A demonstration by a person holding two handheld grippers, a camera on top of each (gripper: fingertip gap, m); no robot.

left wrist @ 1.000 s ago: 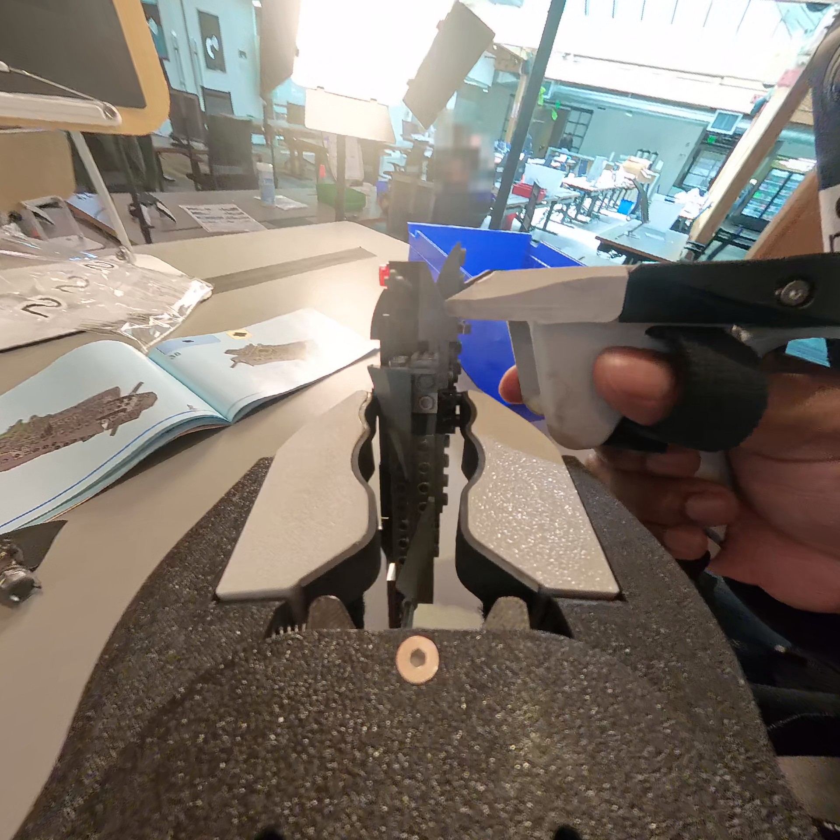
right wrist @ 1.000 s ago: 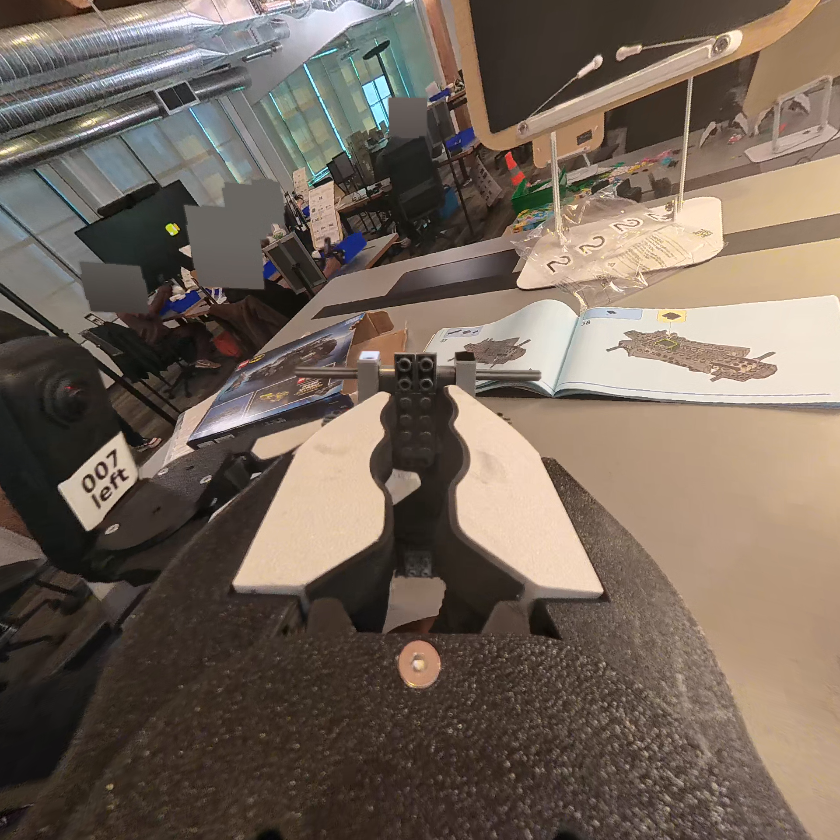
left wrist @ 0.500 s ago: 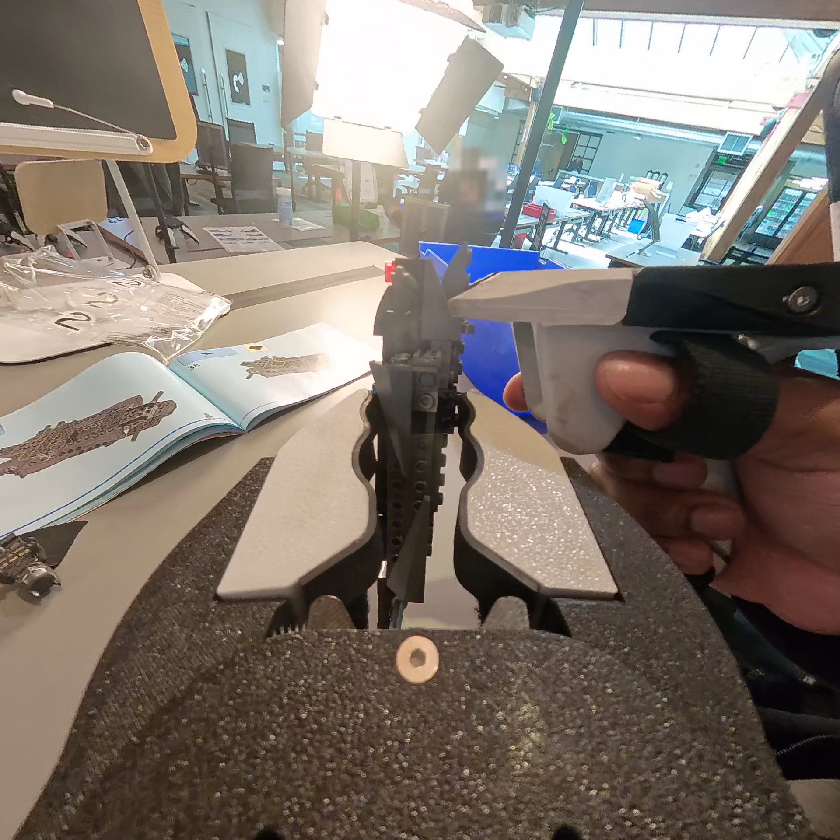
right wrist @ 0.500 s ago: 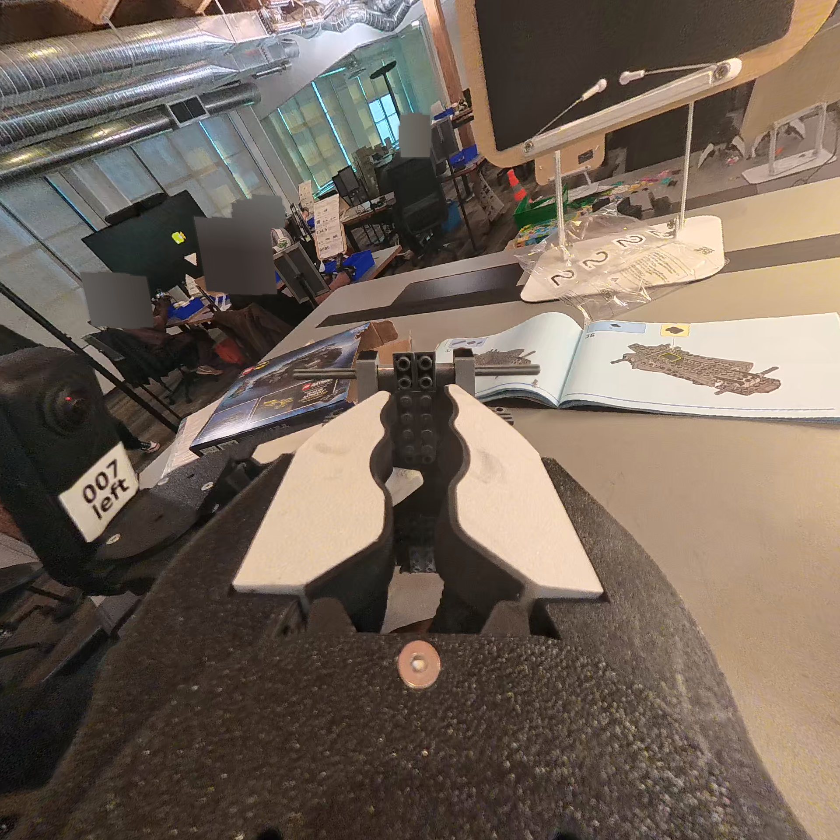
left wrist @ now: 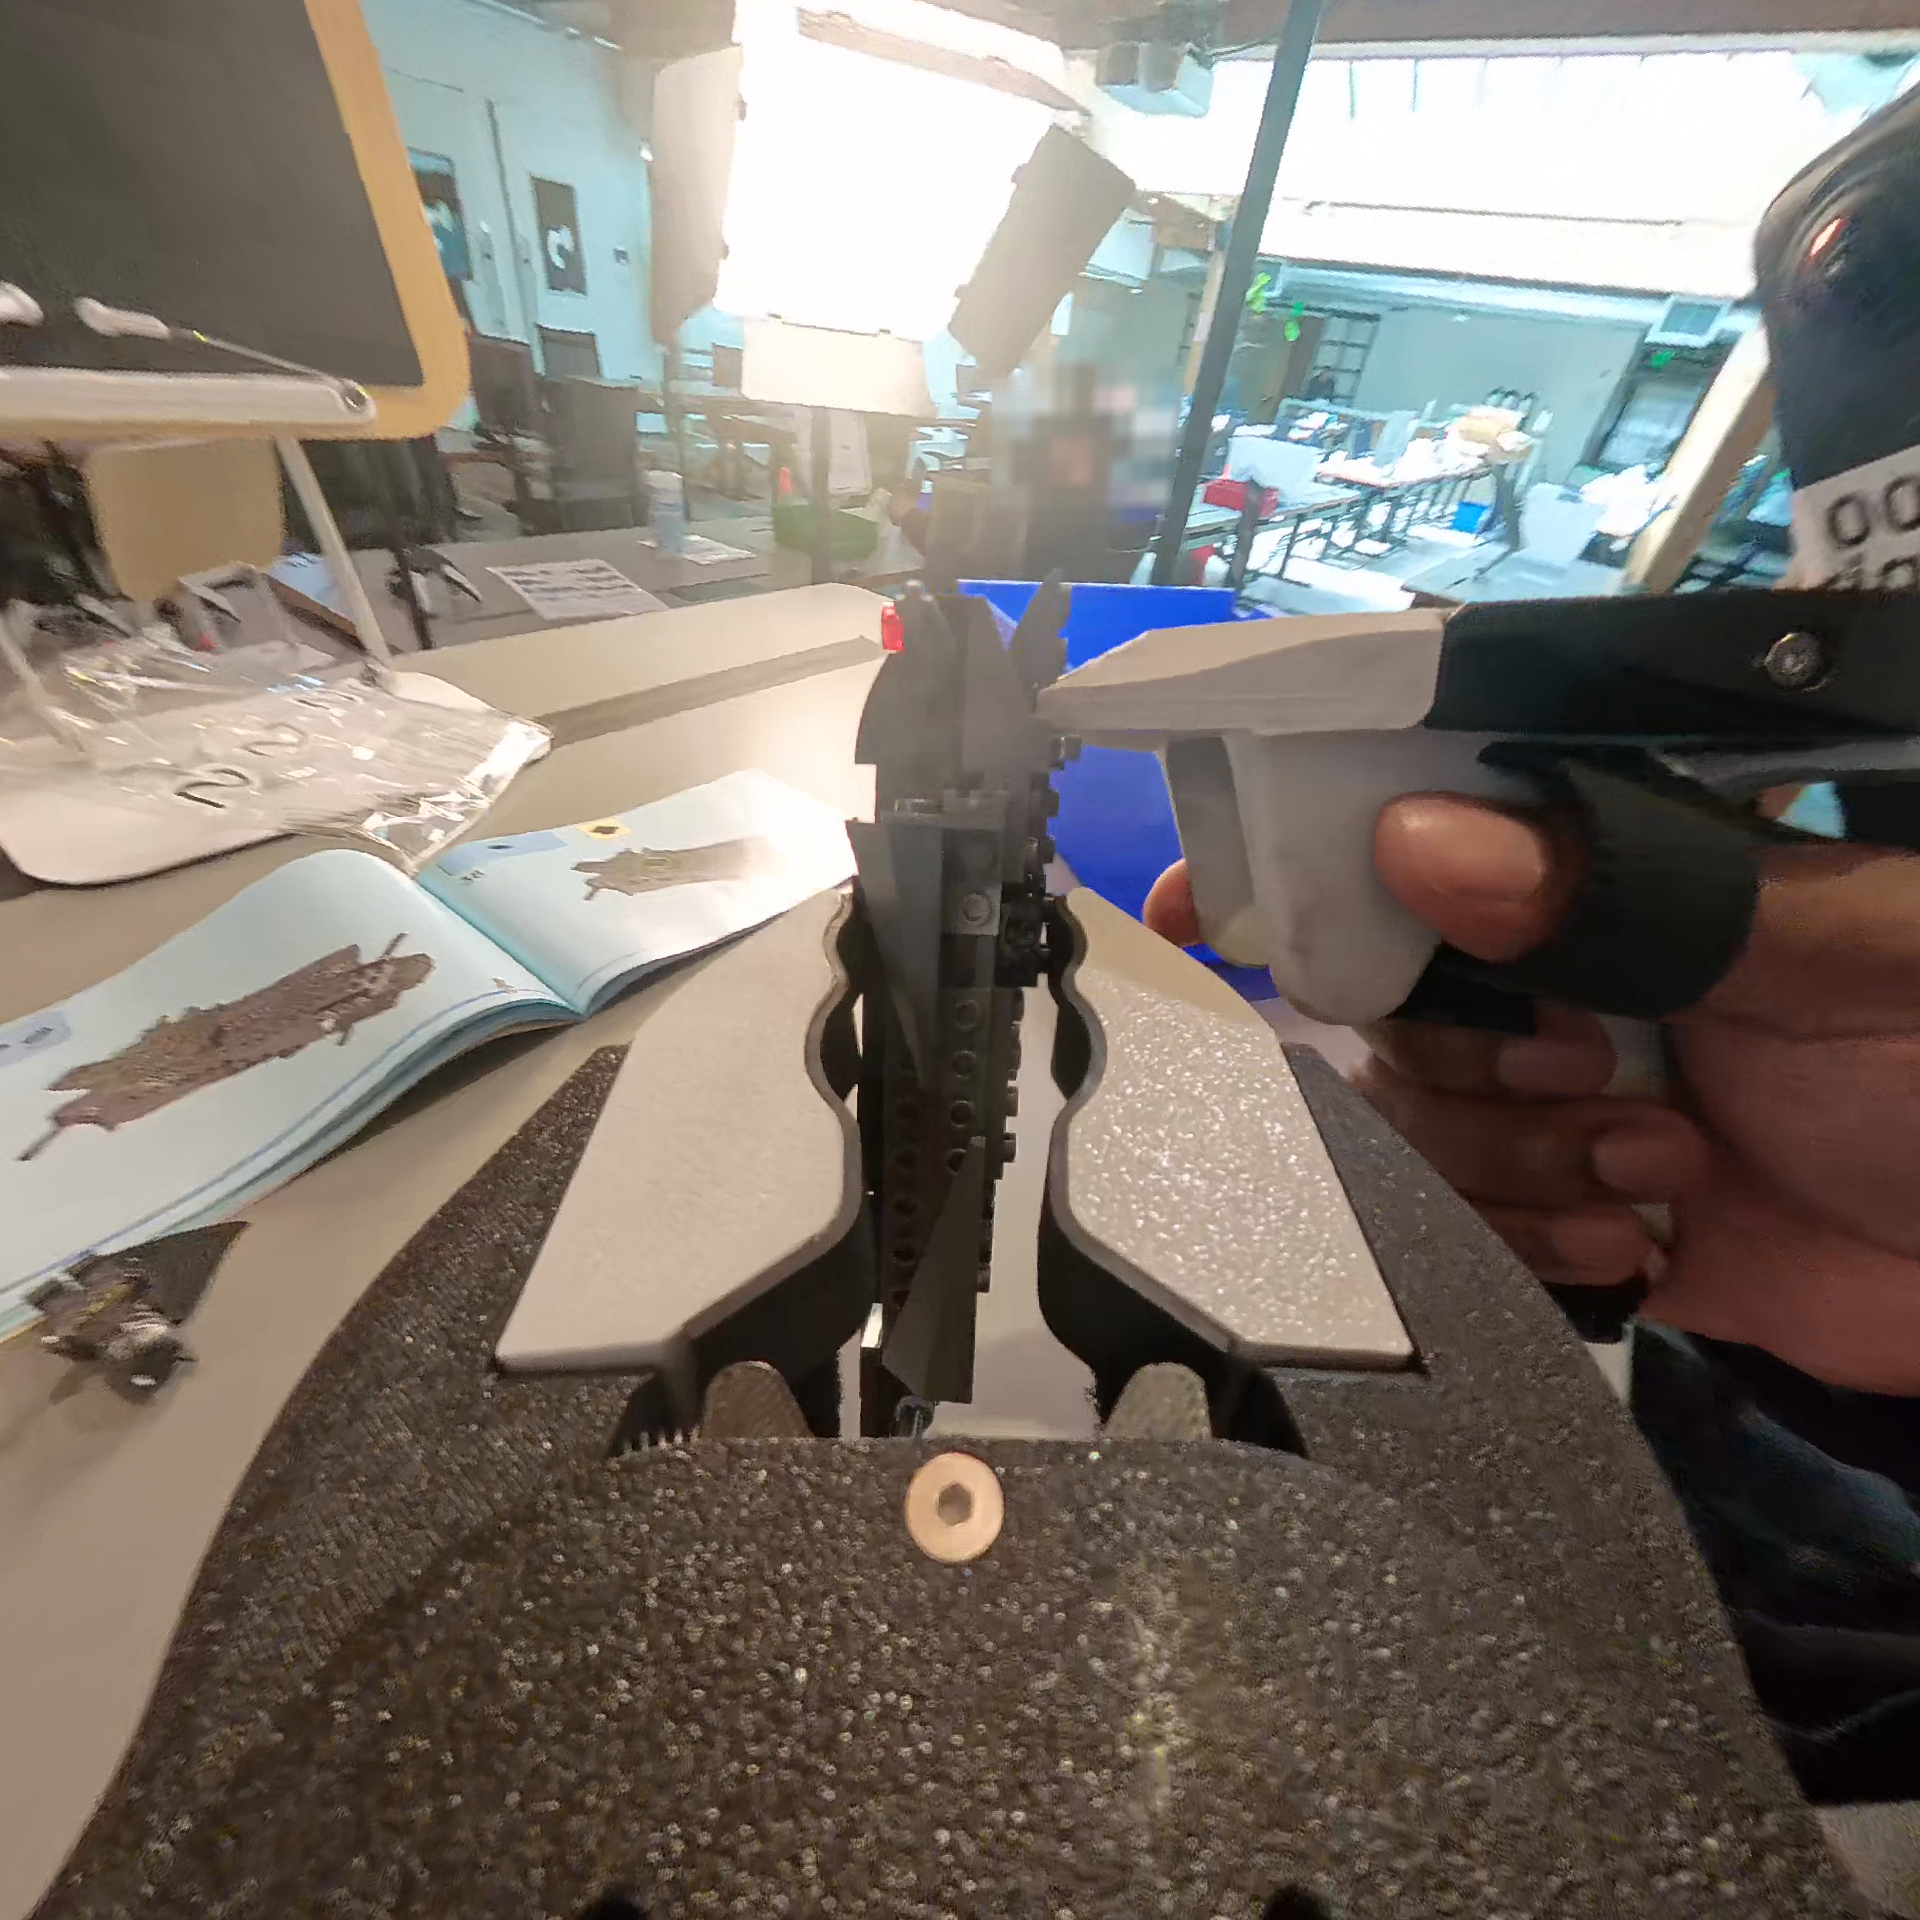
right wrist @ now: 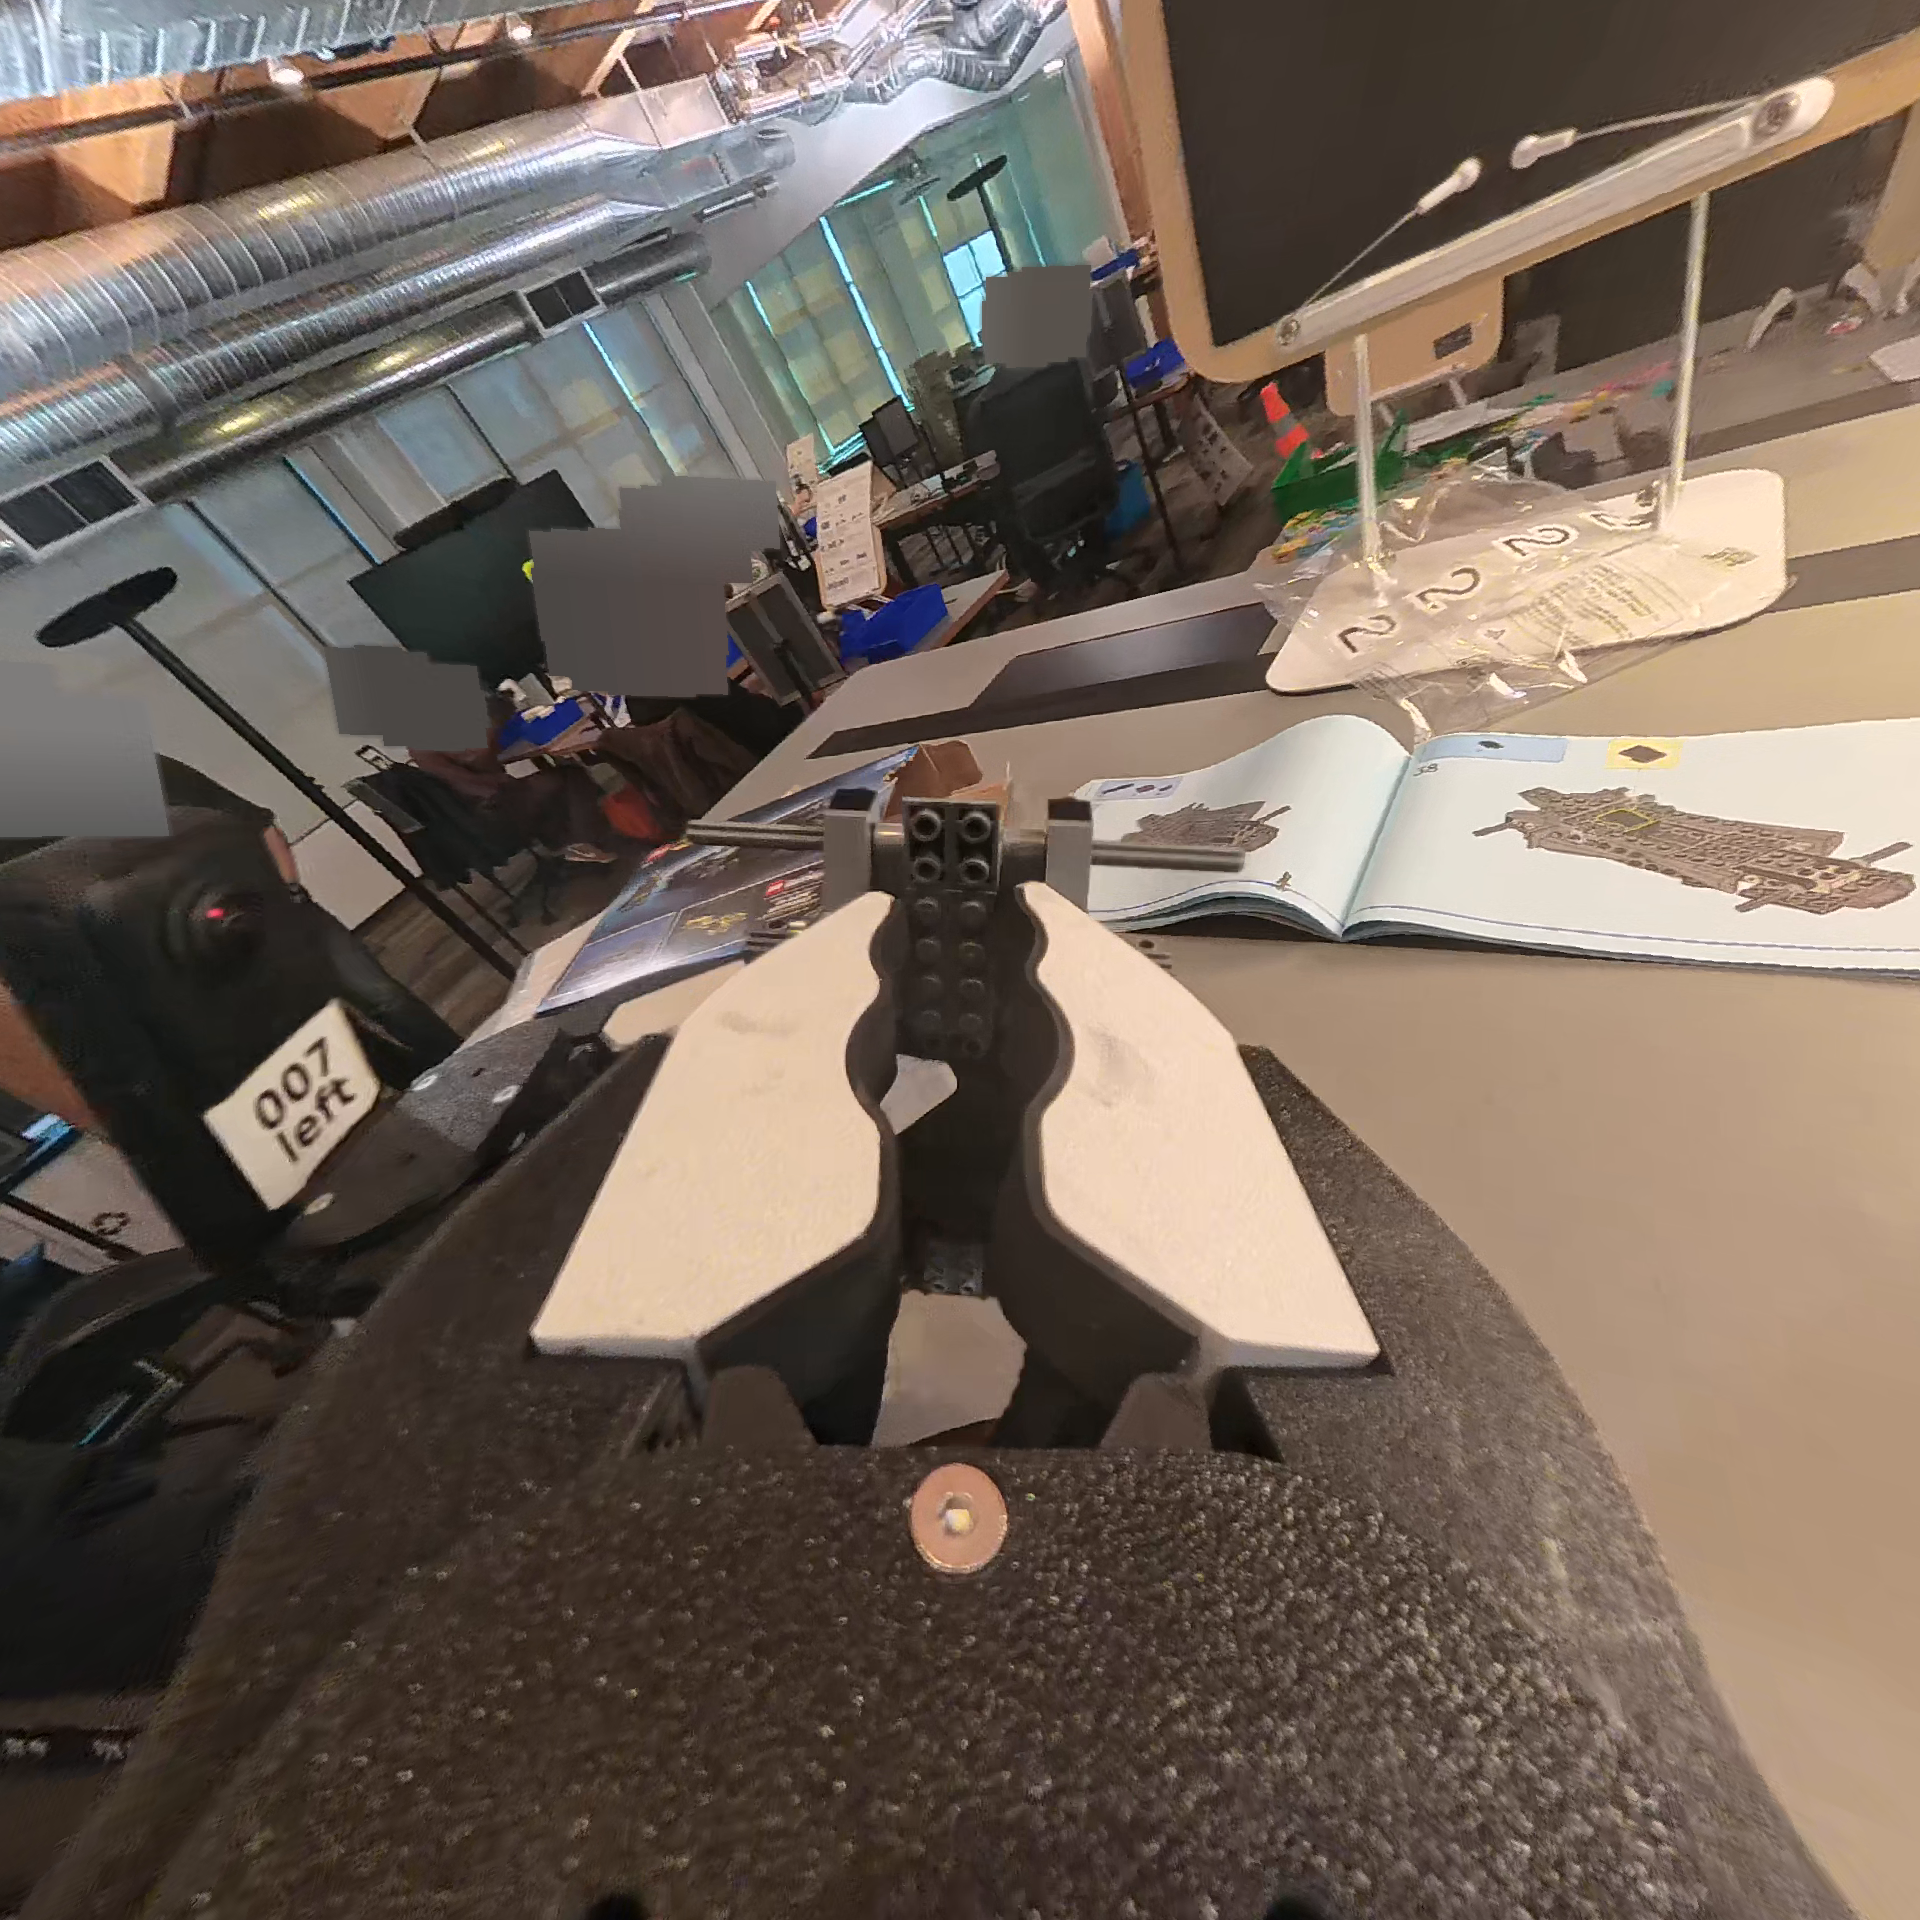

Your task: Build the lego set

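Brick-built dark grey model (left wrist: 951,935), a long narrow assembly of studded plates and wedge pieces with a small red piece at its top, stands upright between the fingers of the left gripper (left wrist: 951,925), which is pinching it from both sides at mid-length so that its upper end sticks clear above the fingertips. That hold probably leaves the top free to be worked on. The right gripper (right wrist: 951,914) is clamped on a smaller dark grey sub-assembly (right wrist: 948,883): a two-stud-wide plate whose far end carries a thin grey axle (right wrist: 1164,854) running crosswise through two upright light grey bricks, all of it poking out beyond the fingertips. In the left wrist view this gripper's pale finger (left wrist: 1226,675) comes in level from the right, its tip right at the model's upper part; whether they touch I cannot tell. A person's hand (left wrist: 1662,1039) grips the handle below. On the grey table (right wrist: 1558,1195) an open instruction booklet (right wrist: 1507,831) lies flat to one side, clear plastic bags (left wrist: 239,748) behind it, a printed box (right wrist: 707,894) near the table's edge, and a small dark piece (left wrist: 114,1320) near the booklet's corner. A blue bin (left wrist: 1122,748) sits beyond the model. Both grippers are held above the table, with open surface underneath and to the right.
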